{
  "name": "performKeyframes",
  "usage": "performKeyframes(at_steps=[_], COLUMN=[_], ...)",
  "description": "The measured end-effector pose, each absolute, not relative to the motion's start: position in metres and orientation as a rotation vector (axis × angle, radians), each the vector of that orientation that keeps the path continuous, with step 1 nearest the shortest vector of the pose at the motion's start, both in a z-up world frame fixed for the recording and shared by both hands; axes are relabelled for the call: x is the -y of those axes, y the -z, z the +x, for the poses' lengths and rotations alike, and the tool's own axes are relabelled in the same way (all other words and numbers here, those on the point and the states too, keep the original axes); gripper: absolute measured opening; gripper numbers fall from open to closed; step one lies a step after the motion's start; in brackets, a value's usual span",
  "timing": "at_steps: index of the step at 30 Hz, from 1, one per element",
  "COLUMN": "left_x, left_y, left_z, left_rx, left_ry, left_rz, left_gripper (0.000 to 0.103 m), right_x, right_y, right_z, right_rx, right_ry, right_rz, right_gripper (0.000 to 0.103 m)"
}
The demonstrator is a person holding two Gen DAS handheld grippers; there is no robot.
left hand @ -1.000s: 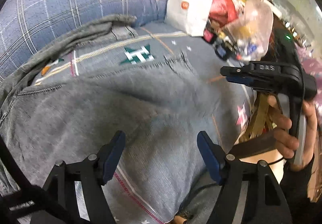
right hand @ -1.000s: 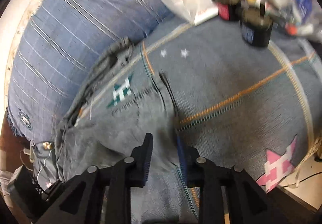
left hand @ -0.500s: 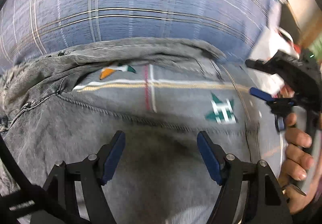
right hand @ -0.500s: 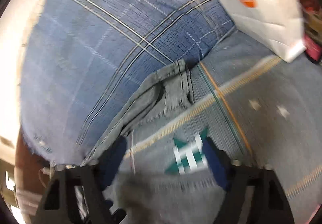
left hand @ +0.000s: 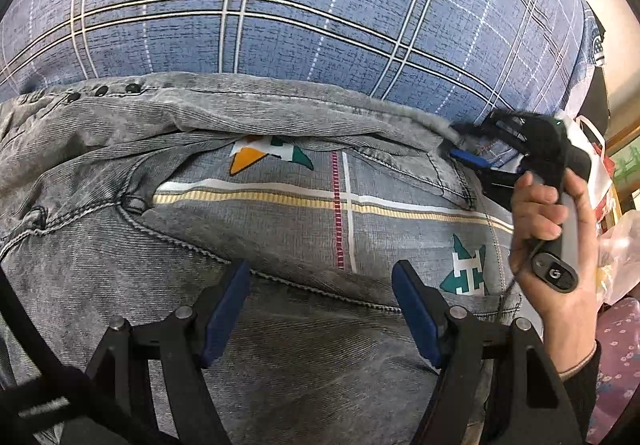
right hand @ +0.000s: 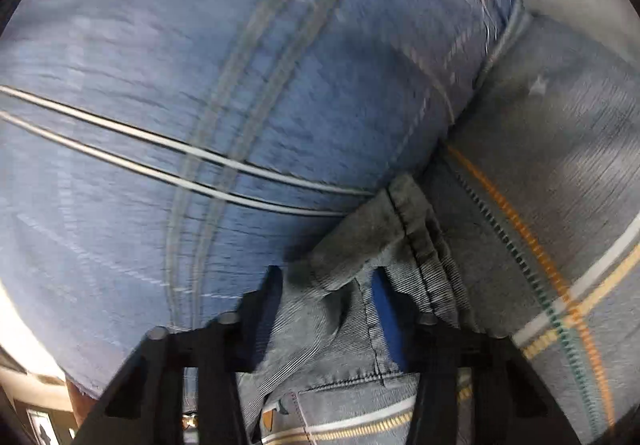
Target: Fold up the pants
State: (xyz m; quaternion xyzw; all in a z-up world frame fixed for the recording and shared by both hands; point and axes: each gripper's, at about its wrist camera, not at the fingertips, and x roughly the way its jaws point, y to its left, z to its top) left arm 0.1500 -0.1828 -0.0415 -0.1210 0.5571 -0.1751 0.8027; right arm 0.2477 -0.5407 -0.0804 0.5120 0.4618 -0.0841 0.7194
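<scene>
Left claw hangs wide over the grey pants, blue pads spread, nothing between them, the denim lying right under the tips. Beyond, the pants spread across a grey patterned bedsheet, one folded strip of them running along the foot of the big blue plaid pillow. At the right end of that strip a hand grips the right claw, its tips at the cloth's hem. White bag and clutter sit off past it.

Over to the right wrist view, blurry with motion: right claw has just been closing, now narrow, and the pants hem bunches up between its pads, gripped. That hem lies where the pillow meets the bedsheet, striped sheet showing to the right.
</scene>
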Motion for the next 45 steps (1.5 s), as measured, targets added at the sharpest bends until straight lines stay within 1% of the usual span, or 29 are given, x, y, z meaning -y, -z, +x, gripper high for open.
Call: performKeyframes(at_steps=[1, 3, 4, 8, 10, 12, 15, 18, 21, 23, 27, 30, 31, 32, 34, 37, 38, 40, 42, 44, 45], left_x=[0.185, 0.182, 0.179, 0.172, 0.173, 0.171, 0.171, 0.183, 0.19, 0.193, 0.202, 0.216, 0.22, 0.221, 0.218, 0.21, 0.207, 0.203, 0.204, 0.198, 0.196], left_y=[0.04, 0.035, 0.031, 0.021, 0.019, 0.018, 0.018, 0.036, 0.042, 0.034, 0.02, 0.031, 0.036, 0.041, 0.044, 0.023, 0.013, 0.009, 0.011, 0.018, 0.022], left_z=[0.149, 0.147, 0.145, 0.145, 0.147, 0.147, 0.147, 0.147, 0.147, 0.149, 0.155, 0.164, 0.169, 0.173, 0.178, 0.175, 0.167, 0.155, 0.147, 0.139, 0.137], left_rx=[-1.189, -1.185, -1.18, -1.21, -1.239, -1.26, -1.279, -1.37, -1.381, -1.348, -1.295, -1.337, -1.347, -1.36, -1.378, -1.312, -1.294, -1.319, -1.339, -1.362, -1.376], left_ry=[0.365, 0.368, 0.372, 0.402, 0.44, 0.474, 0.495, 0.486, 0.451, 0.445, 0.401, 0.375, 0.345, 0.311, 0.288, 0.288, 0.306, 0.366, 0.385, 0.387, 0.39], left_rz=[-0.258, -0.265, -0.274, -0.338, -0.371, -0.418, -0.478, -0.463, -0.463, -0.479, -0.427, -0.386, -0.369, -0.357, -0.384, -0.402, -0.415, -0.483, -0.474, -0.48, -0.5], left_gripper=[0.074, 0.074, 0.074, 0.074, 0.074, 0.074, 0.074, 0.074, 0.074, 0.074, 0.074, 0.074, 0.069, 0.044, 0.008, 0.006, 0.006, 0.006, 0.006, 0.004, 0.004], right_x=[0.54, 0.536, 0.533, 0.511, 0.492, 0.476, 0.451, 0.444, 0.447, 0.447, 0.451, 0.447, 0.447, 0.447, 0.449, 0.452, 0.454, 0.461, 0.469, 0.475, 0.478], right_y=[0.084, 0.081, 0.076, 0.026, -0.005, -0.021, -0.014, 0.005, 0.016, 0.024, 0.028, 0.024, 0.019, 0.017, 0.013, 0.02, 0.029, 0.046, 0.061, 0.073, 0.078], right_z=[0.249, 0.243, 0.237, 0.191, 0.152, 0.109, 0.05, 0.015, 0.007, 0.011, 0.012, 0.012, 0.011, 0.01, 0.008, 0.009, 0.011, 0.011, 0.008, 0.005, 0.006], right_rx=[-1.024, -1.011, -1.006, -0.926, -0.879, -0.847, -0.848, -0.873, -0.869, -0.87, -0.894, -0.878, -0.861, -0.846, -0.819, -0.841, -0.859, -0.873, -0.862, -0.858, -0.868], right_ry=[0.189, 0.198, 0.199, 0.111, 0.051, 0.03, 0.009, 0.012, -0.004, -0.01, -0.01, -0.042, -0.058, -0.068, -0.09, -0.086, -0.094, -0.136, -0.157, -0.137, -0.123], right_rz=[1.141, 1.127, 1.106, 1.006, 0.932, 0.892, 0.96, 1.034, 1.048, 1.063, 1.059, 1.067, 1.059, 1.06, 1.068, 1.094, 1.132, 1.236, 1.344, 1.408, 1.421], right_gripper=[0.021, 0.013, 0.011, 0.01, 0.009, 0.009, 0.009, 0.009, 0.009, 0.009, 0.009, 0.009, 0.009, 0.009, 0.009, 0.009, 0.011, 0.012, 0.012, 0.02, 0.032])
